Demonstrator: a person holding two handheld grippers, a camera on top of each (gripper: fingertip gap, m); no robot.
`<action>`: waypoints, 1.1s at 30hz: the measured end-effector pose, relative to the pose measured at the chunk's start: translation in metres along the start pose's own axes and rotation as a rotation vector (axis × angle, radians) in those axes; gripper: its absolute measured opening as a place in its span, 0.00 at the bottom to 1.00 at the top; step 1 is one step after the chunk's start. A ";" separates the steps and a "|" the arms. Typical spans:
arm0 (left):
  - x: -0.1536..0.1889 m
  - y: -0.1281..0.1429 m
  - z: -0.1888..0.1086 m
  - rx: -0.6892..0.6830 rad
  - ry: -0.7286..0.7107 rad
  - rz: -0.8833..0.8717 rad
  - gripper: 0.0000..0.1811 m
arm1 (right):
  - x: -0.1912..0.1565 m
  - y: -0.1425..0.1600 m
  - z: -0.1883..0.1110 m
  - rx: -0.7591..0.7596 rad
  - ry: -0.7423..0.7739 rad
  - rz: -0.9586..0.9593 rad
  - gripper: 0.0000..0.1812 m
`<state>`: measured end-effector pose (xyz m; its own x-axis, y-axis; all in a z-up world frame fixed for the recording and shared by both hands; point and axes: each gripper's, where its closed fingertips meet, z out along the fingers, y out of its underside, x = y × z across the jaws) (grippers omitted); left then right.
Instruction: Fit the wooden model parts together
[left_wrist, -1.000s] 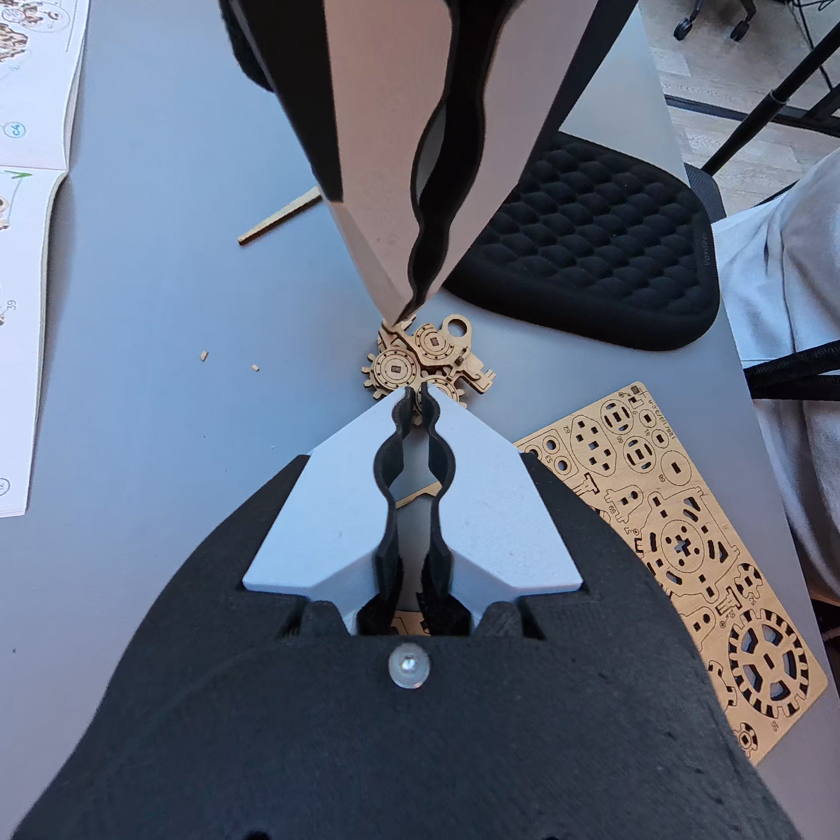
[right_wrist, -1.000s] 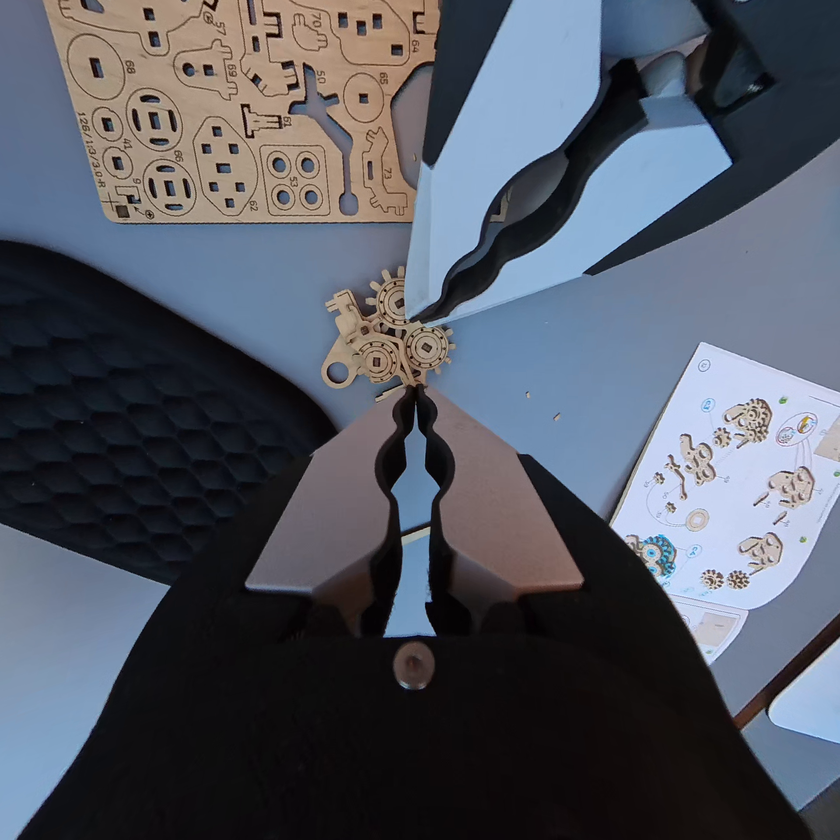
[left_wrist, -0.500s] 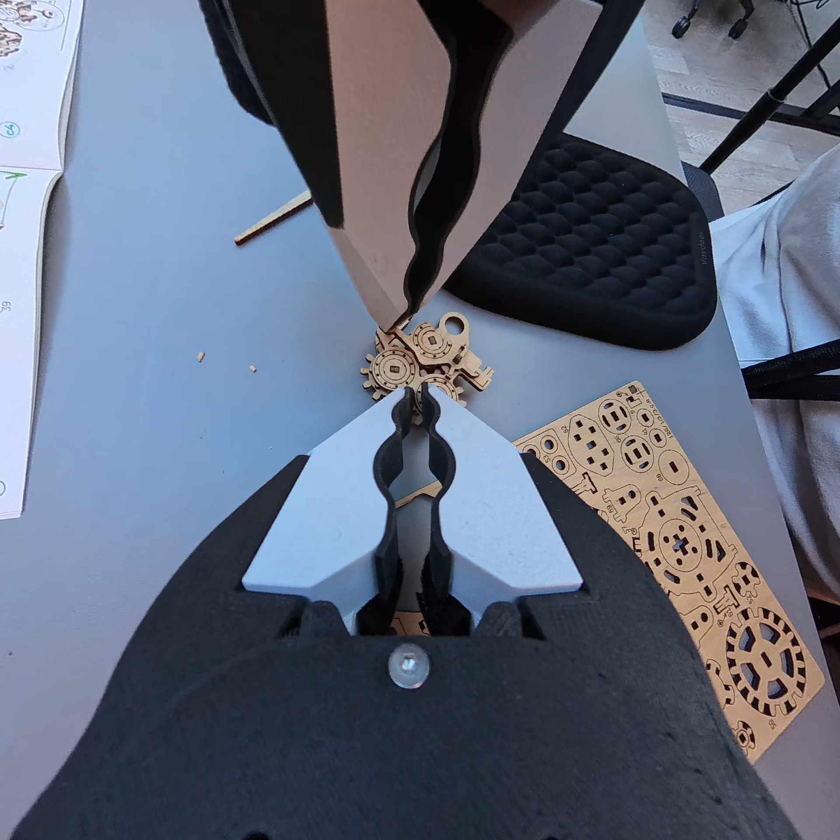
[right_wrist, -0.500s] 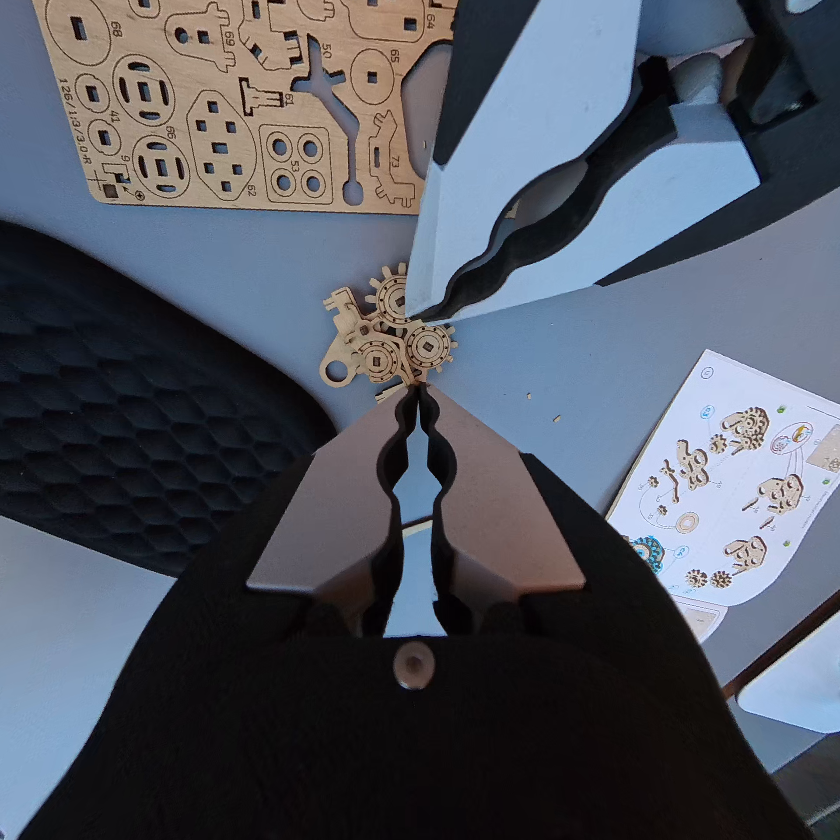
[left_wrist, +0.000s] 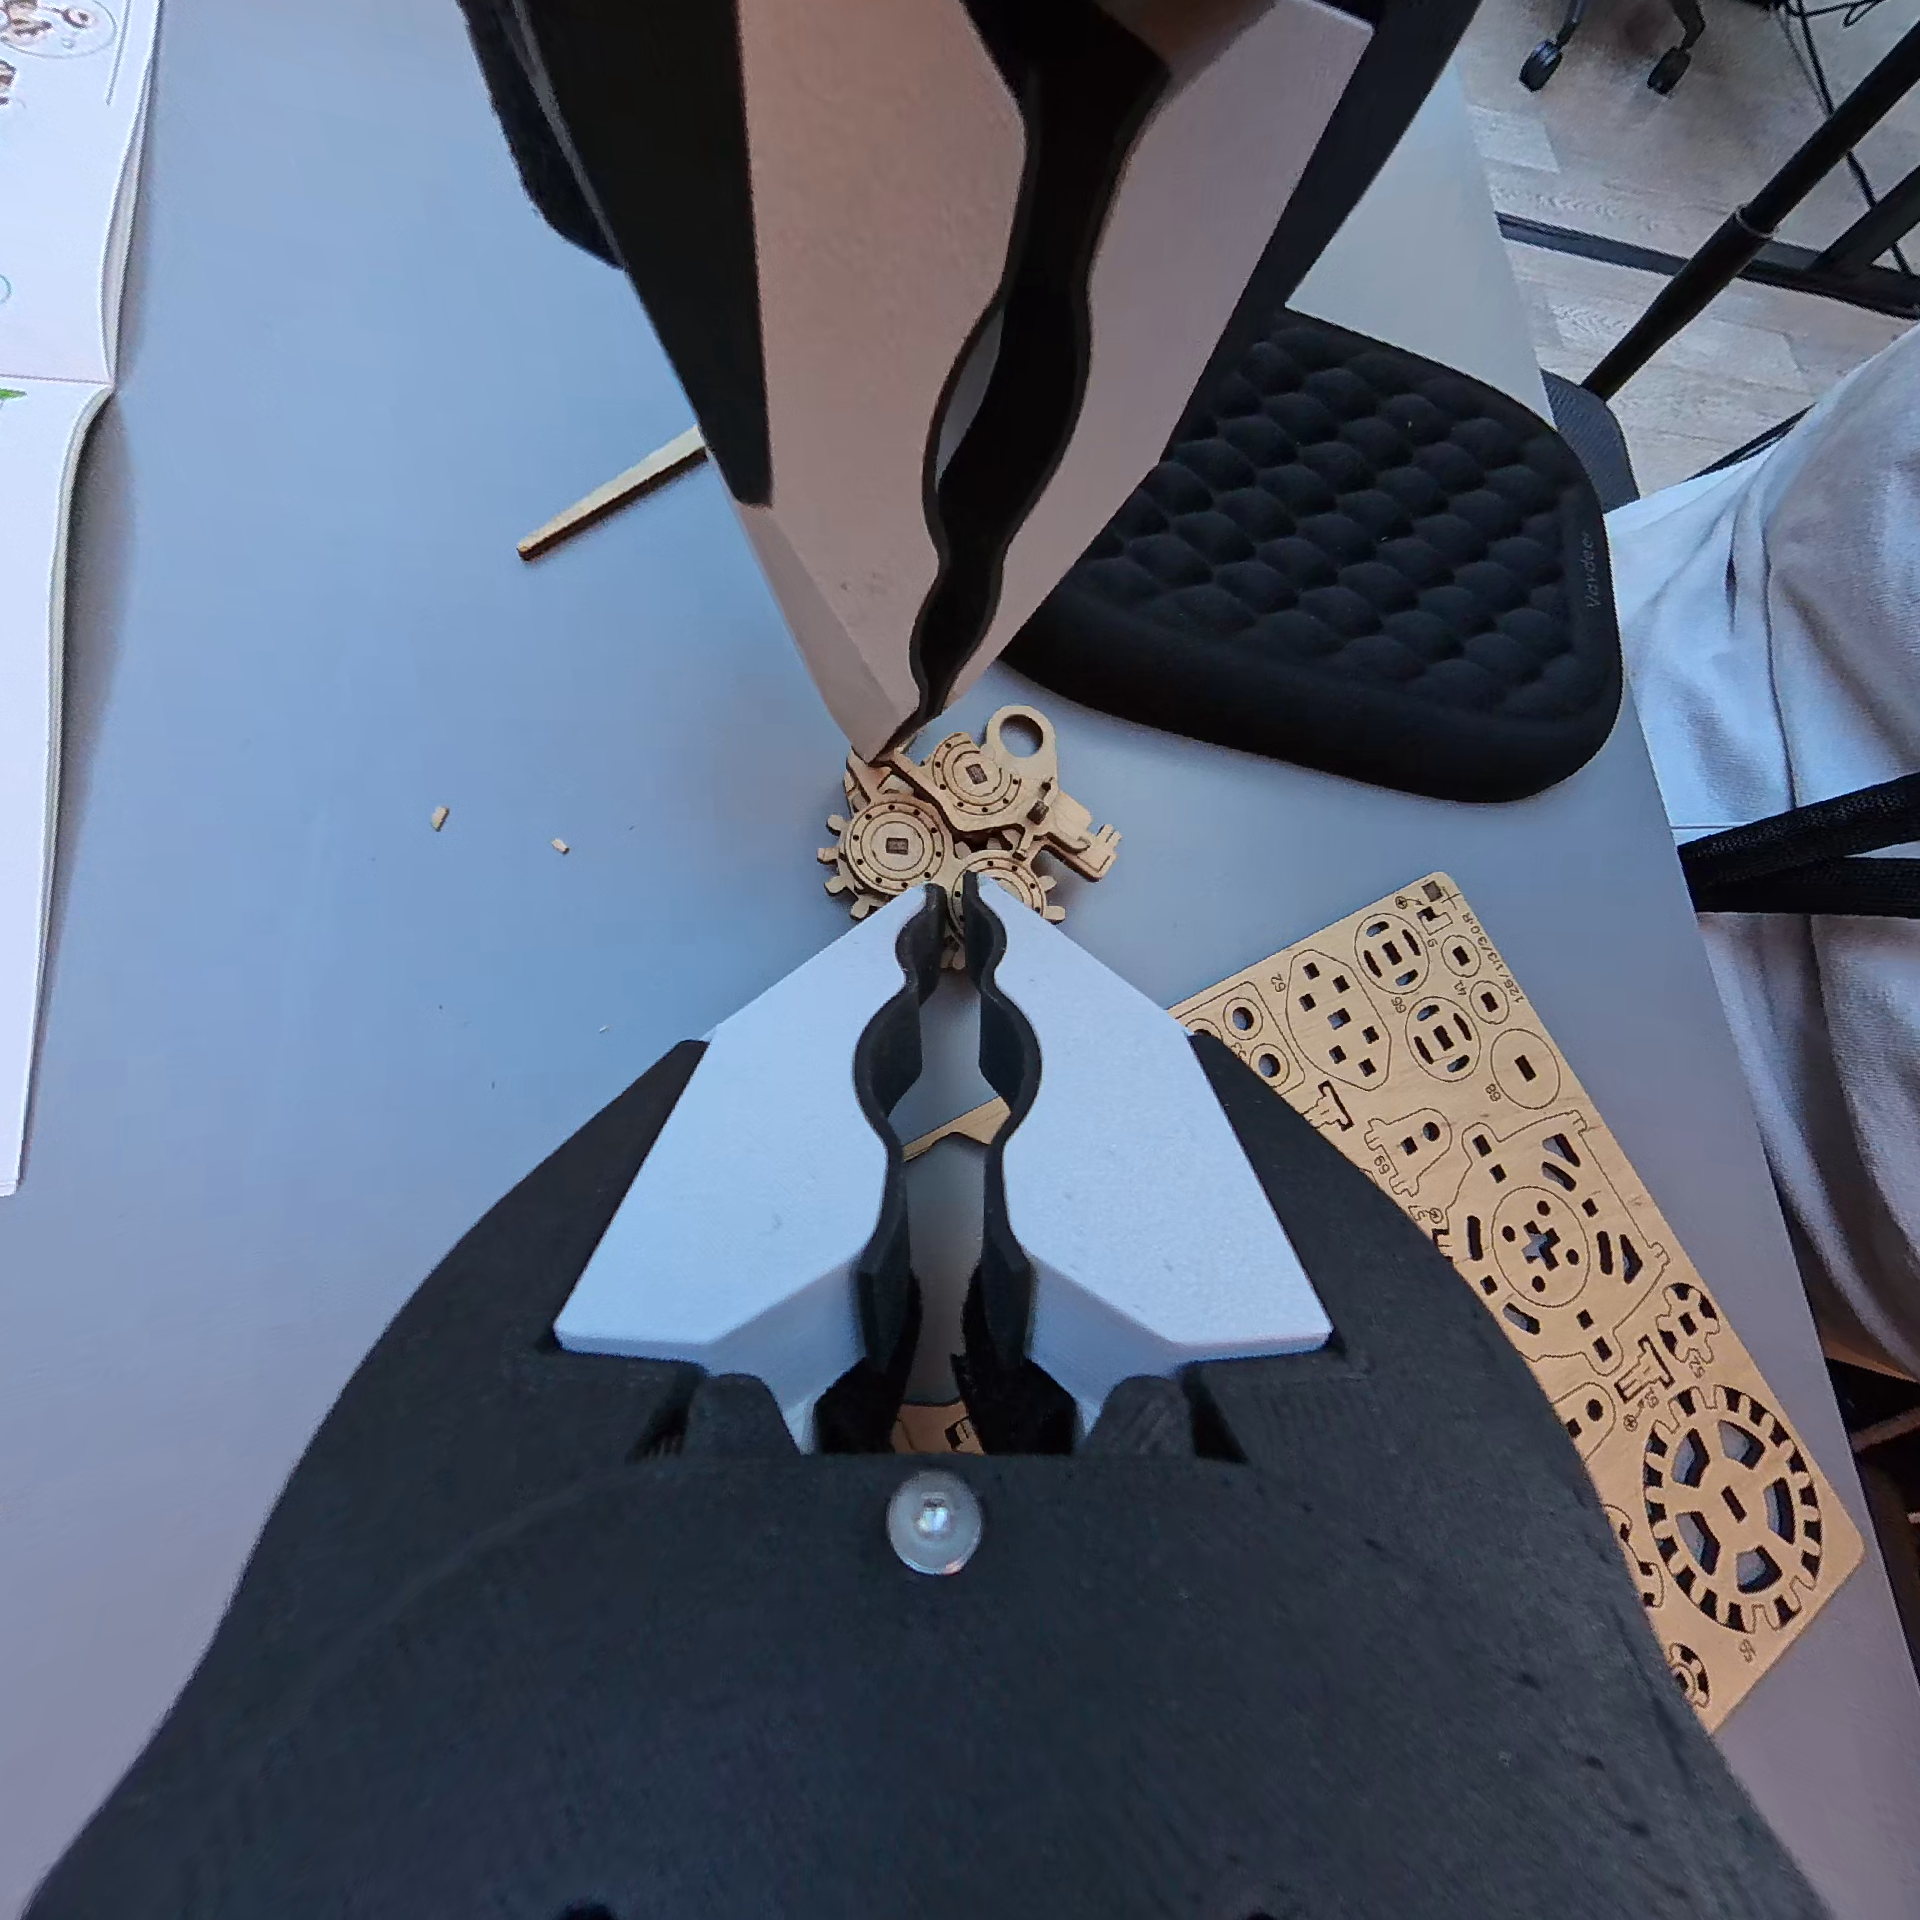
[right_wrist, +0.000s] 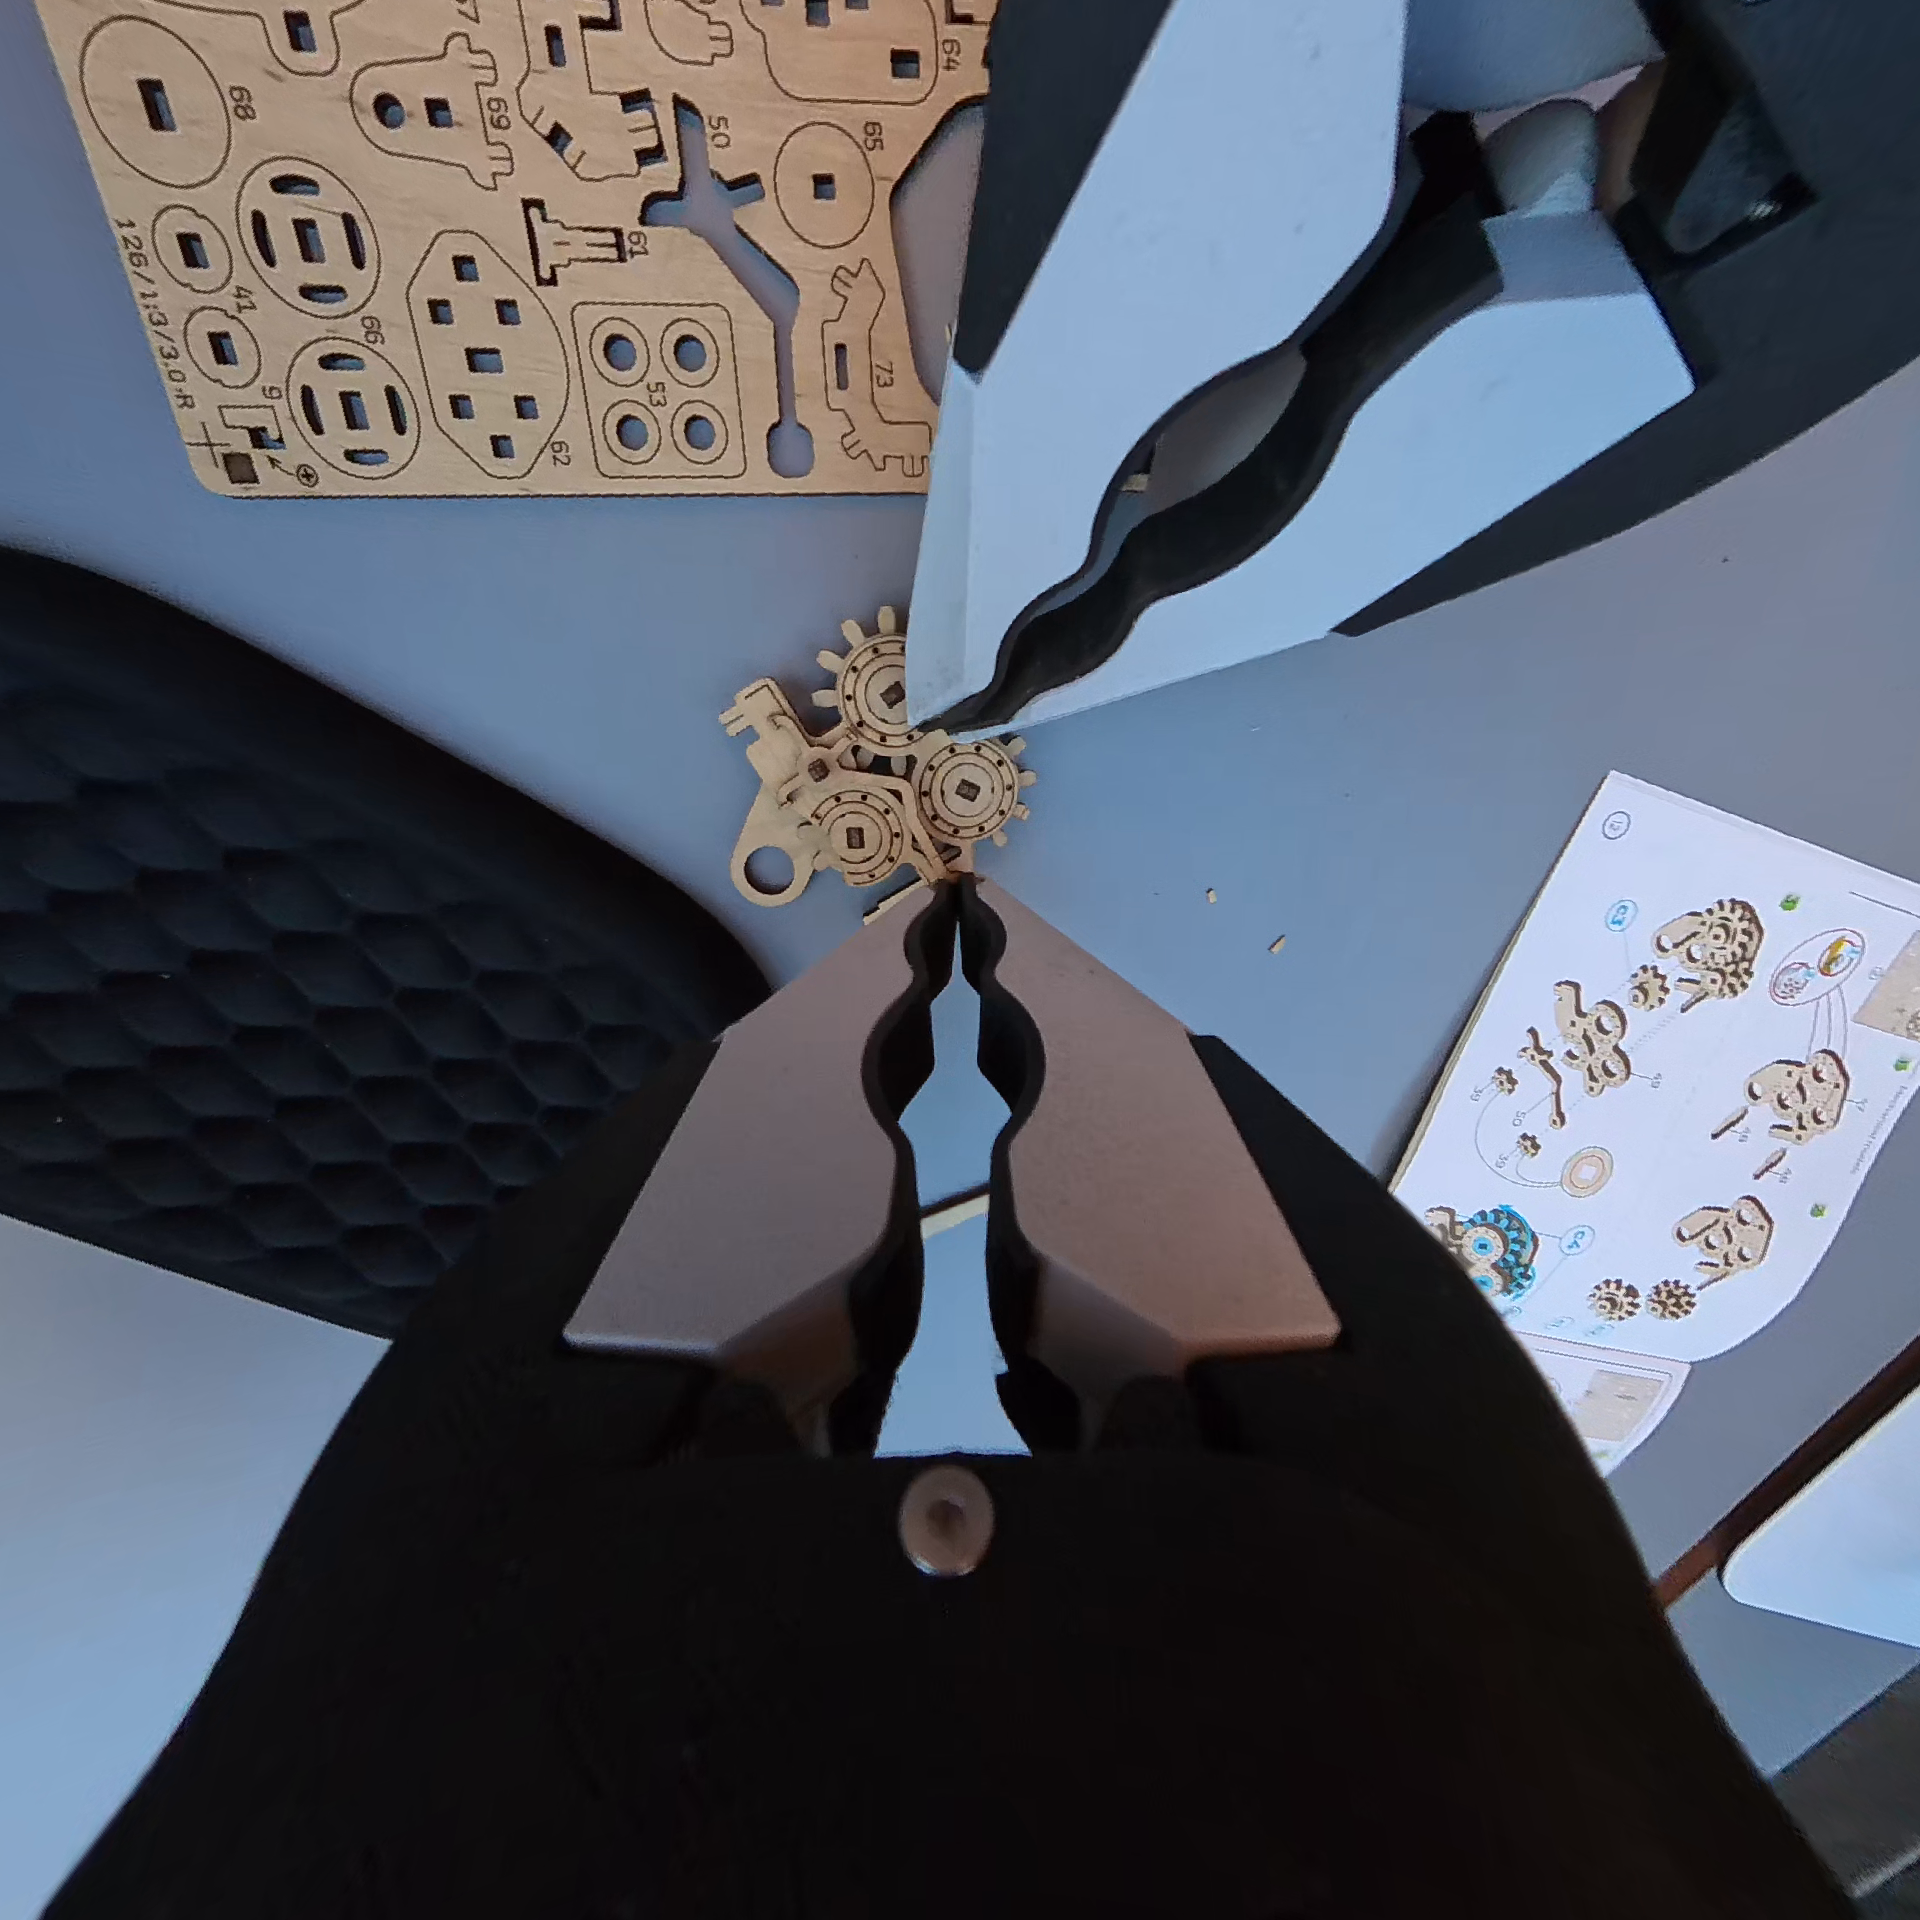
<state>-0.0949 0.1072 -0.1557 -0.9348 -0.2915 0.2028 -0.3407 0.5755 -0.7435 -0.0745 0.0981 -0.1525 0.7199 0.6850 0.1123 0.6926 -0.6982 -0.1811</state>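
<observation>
Both tongs closed | left tongs, right tongs pinch gear assembly

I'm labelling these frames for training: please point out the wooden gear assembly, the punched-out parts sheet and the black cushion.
Wooden gear assembly (right_wrist: 966, 790): right wrist view, hub of the right-hand gear.
Parts sheet (right_wrist: 488, 353): right wrist view, an uncut oval part.
Black cushion (left_wrist: 1340, 582): left wrist view, quilted top surface.

Grey tabletop: geared wooden assembly between both fingers; parts sheet, black cushion, instruction booklet beside them.
</observation>
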 end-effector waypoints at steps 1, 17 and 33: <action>0.000 0.000 0.000 0.001 0.003 -0.001 0.00 | 0.000 0.000 0.000 -0.010 -0.003 -0.004 0.00; 0.001 0.000 0.000 0.005 0.016 -0.007 0.00 | -0.001 -0.001 0.001 0.015 -0.048 0.010 0.00; 0.001 0.000 0.000 0.007 0.010 -0.008 0.00 | -0.001 -0.001 0.002 -0.031 -0.073 -0.019 0.00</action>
<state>-0.0953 0.1068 -0.1556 -0.9329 -0.2888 0.2153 -0.3479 0.5678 -0.7460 -0.0761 0.0987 -0.1540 0.7025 0.7104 0.0441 0.7077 -0.6906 -0.1492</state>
